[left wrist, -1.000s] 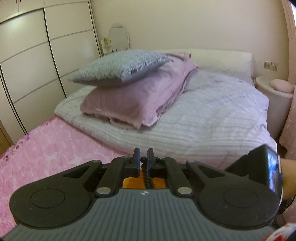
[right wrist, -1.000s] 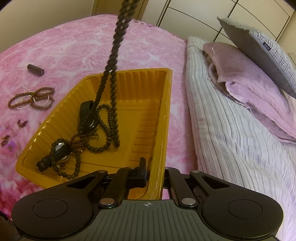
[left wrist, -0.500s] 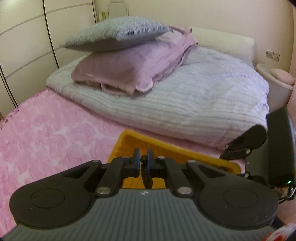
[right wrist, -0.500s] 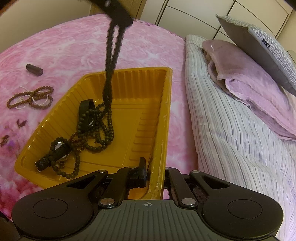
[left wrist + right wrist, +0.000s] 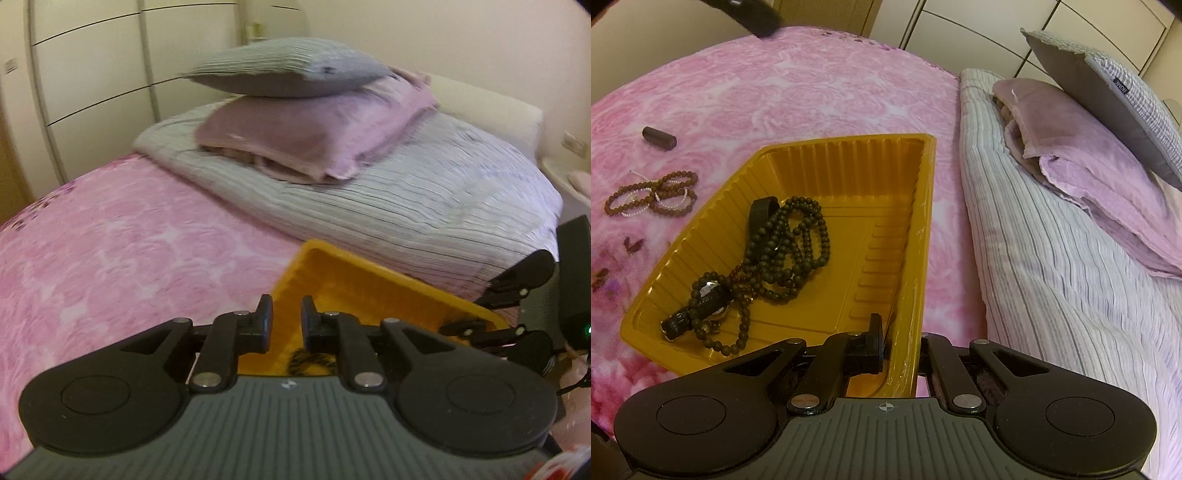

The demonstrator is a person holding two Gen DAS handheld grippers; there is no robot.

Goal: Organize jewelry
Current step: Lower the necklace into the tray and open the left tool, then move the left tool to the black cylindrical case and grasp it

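A yellow ribbed tray (image 5: 897, 173) lies on the pink bedspread. In it lie a long dark bead necklace (image 5: 792, 247), a black watch (image 5: 705, 302) and other dark beads. My right gripper (image 5: 899, 343) is shut on the tray's near right rim, one finger inside and one outside. My left gripper (image 5: 286, 325) is open and empty above the tray (image 5: 354, 277); the dropped beads (image 5: 310, 362) show just below it. A brown and white bead bracelet bundle (image 5: 652, 194) and a small dark cylinder (image 5: 659, 138) lie on the bedspread left of the tray.
A striped grey duvet (image 5: 1052, 258) lies right of the tray, with a purple pillow (image 5: 1100, 166) and a grey pillow (image 5: 1108, 92) stacked on it. Wardrobe doors (image 5: 92, 74) stand behind the bed. The right gripper's body (image 5: 535, 295) shows at the left view's right edge.
My left gripper came down over the tray with the long dark necklace, then opened. The necklace now lies coiled in the tray. My right gripper has kept its hold on the rim.
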